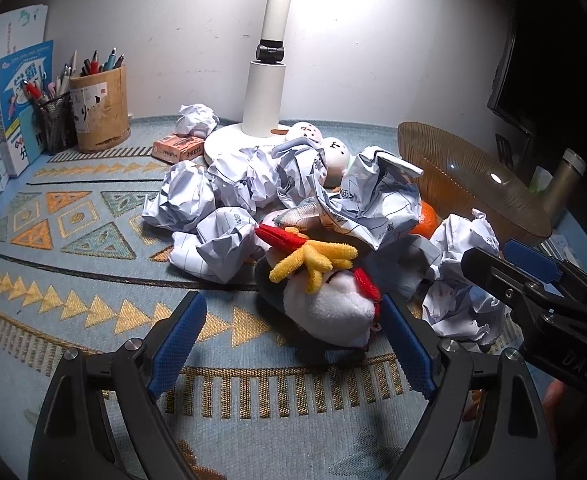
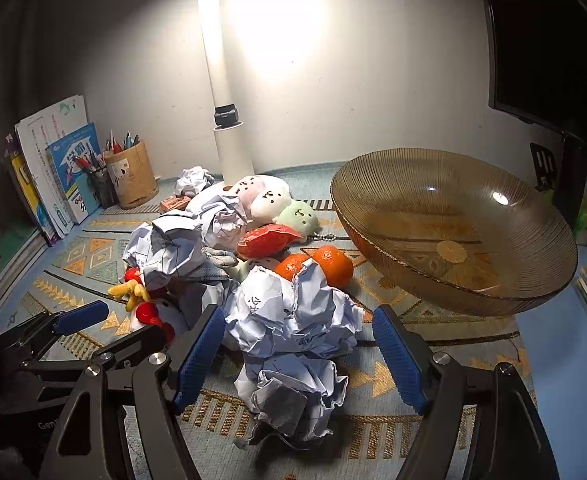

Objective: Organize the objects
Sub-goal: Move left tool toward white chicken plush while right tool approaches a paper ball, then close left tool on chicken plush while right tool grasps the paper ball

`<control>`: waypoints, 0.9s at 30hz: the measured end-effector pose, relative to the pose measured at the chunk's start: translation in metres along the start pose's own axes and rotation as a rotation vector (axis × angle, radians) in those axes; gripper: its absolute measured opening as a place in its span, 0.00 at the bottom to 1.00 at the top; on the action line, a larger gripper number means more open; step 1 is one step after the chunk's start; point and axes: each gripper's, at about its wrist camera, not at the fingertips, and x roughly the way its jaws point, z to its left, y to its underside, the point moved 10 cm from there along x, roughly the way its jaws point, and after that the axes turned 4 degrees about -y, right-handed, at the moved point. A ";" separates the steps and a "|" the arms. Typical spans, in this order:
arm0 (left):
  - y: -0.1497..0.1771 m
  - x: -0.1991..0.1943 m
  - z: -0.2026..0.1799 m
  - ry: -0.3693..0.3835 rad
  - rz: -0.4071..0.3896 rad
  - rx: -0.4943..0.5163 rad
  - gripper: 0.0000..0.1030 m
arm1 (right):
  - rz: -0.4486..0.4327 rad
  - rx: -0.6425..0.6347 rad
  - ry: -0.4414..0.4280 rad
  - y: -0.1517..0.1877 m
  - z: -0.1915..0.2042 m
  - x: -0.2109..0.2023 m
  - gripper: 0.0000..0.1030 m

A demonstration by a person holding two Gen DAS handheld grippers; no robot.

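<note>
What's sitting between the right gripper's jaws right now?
A crumpled paper ball lies between them, untouched, jaws open; the right wrist view shows it.

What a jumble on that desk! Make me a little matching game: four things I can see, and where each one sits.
Things:
1. glass bowl
2. oranges
3. pen holder
4. chicken plush

Places:
A. between the left gripper's open jaws
B. far left, beside the books
C. on the right, empty
D. just left of the bowl

Pairs: 1-C, 2-D, 3-B, 4-A
</note>
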 end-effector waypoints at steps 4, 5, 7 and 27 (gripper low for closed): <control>0.000 0.001 0.000 0.001 0.002 0.000 0.84 | 0.000 -0.007 0.003 0.000 0.001 0.001 0.73; 0.000 0.000 0.000 0.002 0.002 0.000 0.84 | 0.000 -0.005 0.002 0.000 0.001 0.001 0.73; 0.000 0.001 0.000 0.000 0.003 0.000 0.84 | 0.002 -0.002 -0.001 0.001 0.000 0.002 0.73; 0.003 0.000 -0.019 0.111 0.019 0.038 0.44 | -0.019 -0.009 -0.019 -0.003 0.006 0.000 0.49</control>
